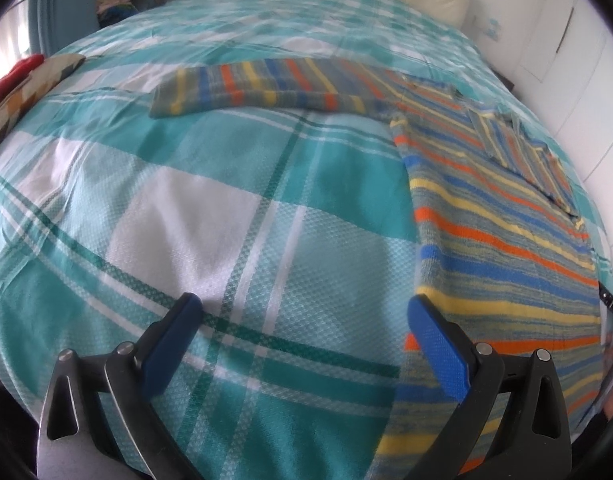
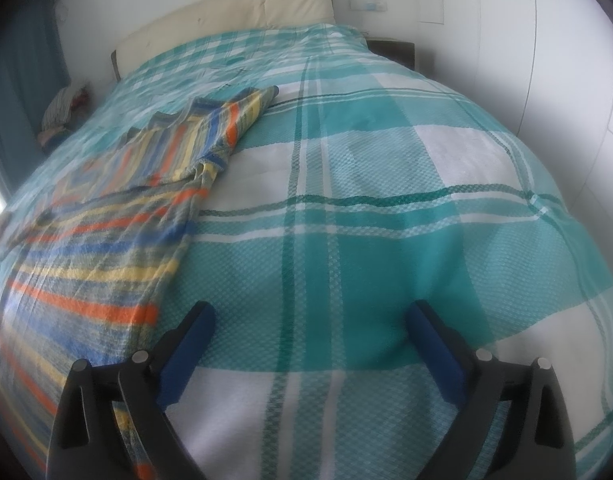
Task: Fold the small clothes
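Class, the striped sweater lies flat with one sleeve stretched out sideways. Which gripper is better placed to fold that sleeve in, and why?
Left, probably. The left gripper faces the outstretched sleeve; the right gripper sees only the sweater's other side. Both are open.

The striped sweater [image 1: 502, 216] looked a soft, matt knit. The checked bedspread [image 1: 210, 200] showed a rough waffle weave. Gripper fingers [image 1: 438, 344] wore matt blue pads on black plastic.
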A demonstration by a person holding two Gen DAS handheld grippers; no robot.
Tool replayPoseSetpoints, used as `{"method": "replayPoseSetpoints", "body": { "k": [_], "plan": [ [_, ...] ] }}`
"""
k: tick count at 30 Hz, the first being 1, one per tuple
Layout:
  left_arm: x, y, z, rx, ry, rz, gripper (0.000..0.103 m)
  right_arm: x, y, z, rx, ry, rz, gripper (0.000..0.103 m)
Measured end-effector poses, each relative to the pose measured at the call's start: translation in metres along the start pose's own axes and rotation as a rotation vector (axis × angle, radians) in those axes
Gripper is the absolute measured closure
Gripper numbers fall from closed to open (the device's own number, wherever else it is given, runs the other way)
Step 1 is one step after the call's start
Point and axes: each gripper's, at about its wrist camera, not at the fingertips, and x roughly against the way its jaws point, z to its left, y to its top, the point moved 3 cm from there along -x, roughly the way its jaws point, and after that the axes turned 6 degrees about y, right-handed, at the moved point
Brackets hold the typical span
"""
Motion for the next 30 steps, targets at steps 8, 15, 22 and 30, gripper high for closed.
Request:
{"method": "replayPoseSetpoints", "body": {
  "k": [8,15,22,30],
  "plan": [
    [0.0019,0.0005,0.0011,0.006,-0.001,-0.009,0.001,-0.0006,0.0002,0.0000,0.005,-0.004,0.002,0.006],
    [0.0029,0.0007,0.0016,0.008,0.001,-0.012,0.001,-0.0005,0.0002,-0.0003,0.005,-0.004,0.002,0.006],
    [0.0007,0.0005,0.0025,0.010,0.004,-0.006,0.001,-0.0005,0.0003,-0.0003,0.005,-0.004,0.003,0.006],
    [-0.0014,-0.0003,0.0018,0.003,0.012,-0.004,0.001,-0.0005,0.0002,-0.0002,0.006,-0.004,0.003,0.006]
  ]
}}
